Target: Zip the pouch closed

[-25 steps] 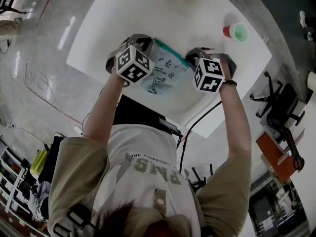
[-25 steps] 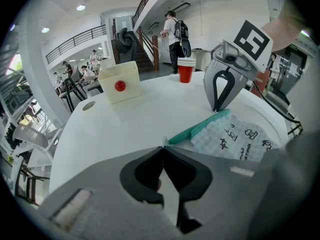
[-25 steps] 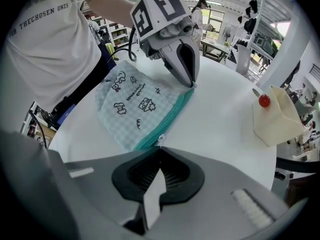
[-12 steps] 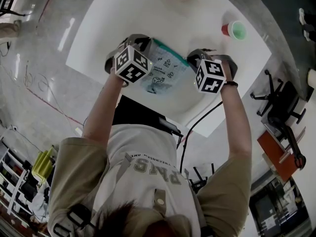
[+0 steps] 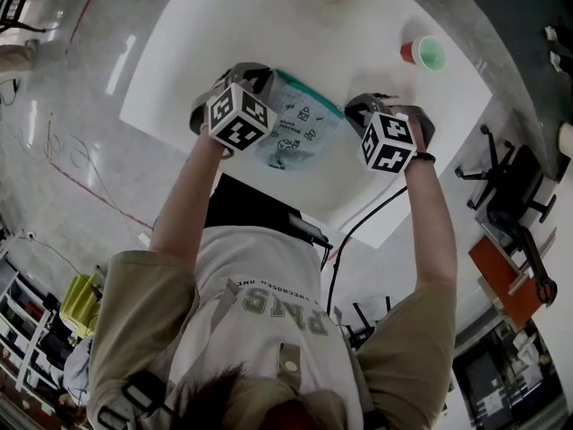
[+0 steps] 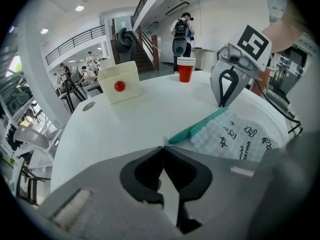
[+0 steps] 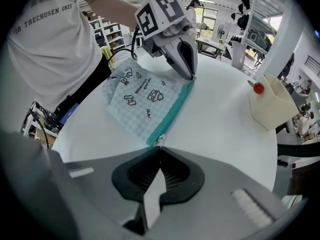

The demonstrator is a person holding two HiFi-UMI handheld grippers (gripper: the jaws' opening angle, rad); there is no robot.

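A pale checked pouch [image 5: 295, 128] with a teal zip edge [image 7: 172, 109] lies flat on the white round table [image 5: 269, 25], stretched between my two grippers. In the left gripper view my left gripper [image 6: 162, 145] is shut on the small tab at one end of the zip. At the other end, in the right gripper view, my right gripper [image 7: 159, 146] is shut on the silver zip pull [image 7: 159, 141]. Each gripper shows in the other's view: the right gripper [image 6: 221, 103] and the left gripper [image 7: 189, 75] both stand tip down on the zip's ends. In the head view the marker cubes hide both pairs of jaws.
A red cup beside a green one [image 5: 425, 55] stands at the table's far right. A cream box [image 7: 267, 101] with a red ball [image 7: 258, 88] sits at the far edge. Black office chairs [image 5: 510, 195] stand on the floor to the right. A cable [image 5: 358, 227] hangs off the near edge.
My right gripper has shifted slightly to the right, away from the left one. The left gripper and the pouch have stayed put.
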